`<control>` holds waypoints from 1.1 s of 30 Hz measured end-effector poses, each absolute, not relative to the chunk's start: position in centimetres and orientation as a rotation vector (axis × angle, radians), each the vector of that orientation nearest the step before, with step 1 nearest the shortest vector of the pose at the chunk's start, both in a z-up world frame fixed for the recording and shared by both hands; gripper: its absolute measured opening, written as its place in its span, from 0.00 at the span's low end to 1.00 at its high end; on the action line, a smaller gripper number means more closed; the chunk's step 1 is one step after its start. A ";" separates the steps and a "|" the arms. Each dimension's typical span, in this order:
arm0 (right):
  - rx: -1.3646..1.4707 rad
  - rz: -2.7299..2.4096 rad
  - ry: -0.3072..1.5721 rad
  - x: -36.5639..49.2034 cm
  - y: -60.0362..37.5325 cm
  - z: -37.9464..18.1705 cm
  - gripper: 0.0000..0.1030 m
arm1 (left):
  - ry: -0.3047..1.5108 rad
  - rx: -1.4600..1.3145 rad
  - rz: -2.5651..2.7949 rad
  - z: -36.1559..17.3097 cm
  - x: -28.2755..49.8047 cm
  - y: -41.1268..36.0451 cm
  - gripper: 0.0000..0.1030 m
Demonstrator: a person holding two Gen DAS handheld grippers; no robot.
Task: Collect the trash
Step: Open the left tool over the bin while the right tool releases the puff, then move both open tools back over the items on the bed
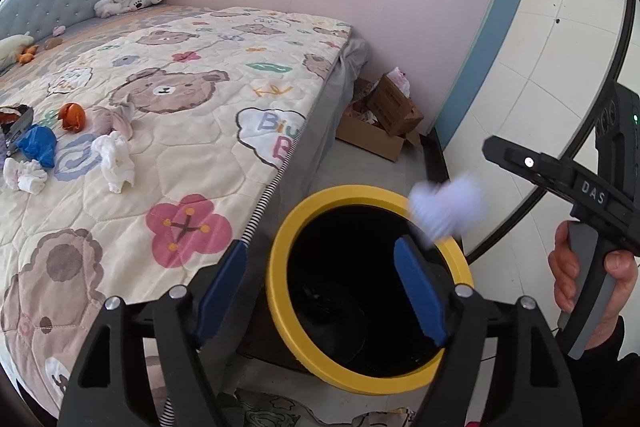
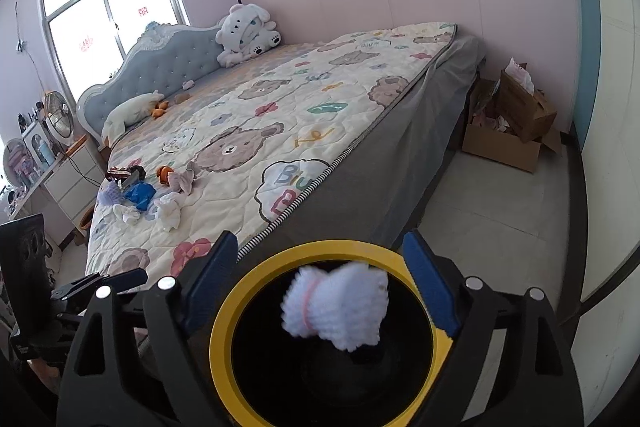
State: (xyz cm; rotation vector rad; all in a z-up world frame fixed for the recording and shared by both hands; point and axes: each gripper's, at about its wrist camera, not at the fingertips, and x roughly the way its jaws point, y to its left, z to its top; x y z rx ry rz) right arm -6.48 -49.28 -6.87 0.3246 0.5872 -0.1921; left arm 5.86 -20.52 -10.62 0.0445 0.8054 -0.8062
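Your left gripper [image 1: 324, 291] has black triangular linkage arms with cut-out windows, silver round screw heads at the pivots, and blue pads on both fingers [image 1: 420, 291]. Your right gripper [image 2: 324, 291] is built the same: black frame, silver screws, blue pads. Its body carries white "DAS" lettering, a grey trigger grip and a small green light. Your right hand [image 1: 576, 279] emerges from a dark sleeve.
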 end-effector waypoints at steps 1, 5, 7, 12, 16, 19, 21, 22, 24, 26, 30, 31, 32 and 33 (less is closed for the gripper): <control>0.325 -0.197 0.588 -6.4 -49.3 -6.8 0.79 | 0.804 0.040 -0.798 -10.6 6.1 -20.3 0.73; 0.319 -0.188 0.582 -6.1 -48.8 -6.6 0.79 | 0.786 0.021 -0.761 -10.3 7.2 -19.0 0.76; 0.310 -0.183 0.570 -5.9 -48.5 -6.4 0.79 | 0.777 0.012 -0.743 -10.0 7.7 -18.2 0.77; 0.289 -0.146 0.531 -4.5 -47.0 -5.3 0.79 | 0.741 -0.007 -0.677 -9.2 9.5 -15.5 0.79; 0.256 -0.093 0.519 -2.4 -44.8 -4.6 0.79 | 0.707 -0.018 -0.615 -8.5 11.0 -13.2 0.80; 0.231 -0.055 0.521 -0.4 -43.1 -4.3 0.79 | 0.692 -0.027 -0.570 -8.2 12.2 -11.4 0.81; 0.216 -0.025 0.526 1.1 -41.7 -4.2 0.79 | 0.686 -0.042 -0.542 -7.9 13.1 -9.9 0.81; 0.204 -0.015 0.531 1.9 -41.0 -4.2 0.79 | 0.681 -0.046 -0.527 -7.8 13.5 -9.3 0.82; 0.179 0.003 0.540 3.5 -39.5 -4.3 0.79 | 0.671 -0.051 -0.486 -7.7 14.5 -7.8 0.82; 0.163 0.026 0.555 5.0 -38.1 -4.6 0.79 | 0.673 -0.067 -0.457 -7.7 15.6 -6.4 0.82; 0.143 0.076 0.591 8.0 -35.7 -5.3 0.79 | 0.668 -0.103 -0.391 -7.5 17.8 -3.3 0.82; 0.137 0.086 0.597 8.6 -35.1 -5.5 0.79 | 0.665 -0.104 -0.375 -7.5 18.3 -2.6 0.82; 0.133 0.098 0.604 9.4 -34.5 -5.7 0.79 | 0.664 -0.107 -0.357 -7.5 18.9 -1.9 0.82; 0.128 0.105 0.610 10.0 -34.0 -6.0 0.79 | 0.663 -0.115 -0.339 -7.6 19.6 -1.2 0.82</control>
